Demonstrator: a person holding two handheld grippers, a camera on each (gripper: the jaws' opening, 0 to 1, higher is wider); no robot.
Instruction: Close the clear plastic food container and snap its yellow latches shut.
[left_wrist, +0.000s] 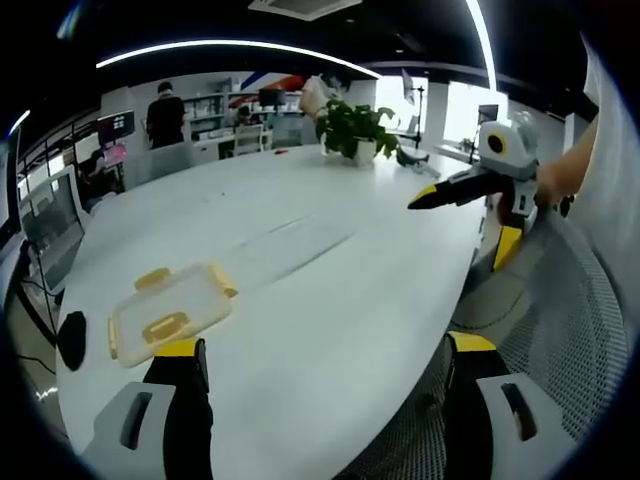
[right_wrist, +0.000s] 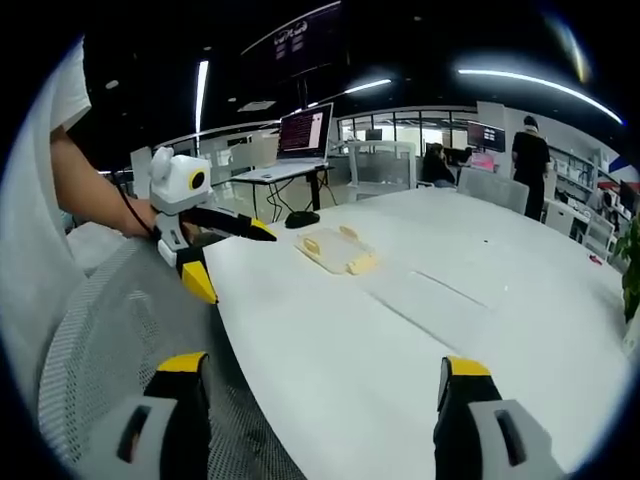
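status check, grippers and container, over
Left gripper open, empty, short of container. Right gripper open, empty, farther back. Container on white table, lid down, yellow latches look unsnapped. Nothing in the way.

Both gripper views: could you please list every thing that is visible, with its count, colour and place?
food container: one, clear with yellow latches, lying flat near the table edge, lid on it.
table: one, white, large and rounded.
potted plant: one, green in a white pot, at the far side of the table.
mesh chair: one, white, beside the table.
laptop: one, screen lit, on a desk behind.
people in the background: at least two, dark clothes, at the desks.
left gripper: one, grey with yellow tips, jaws wide apart, above the table edge.
right gripper: one, same colours, jaws wide apart, holding nothing.
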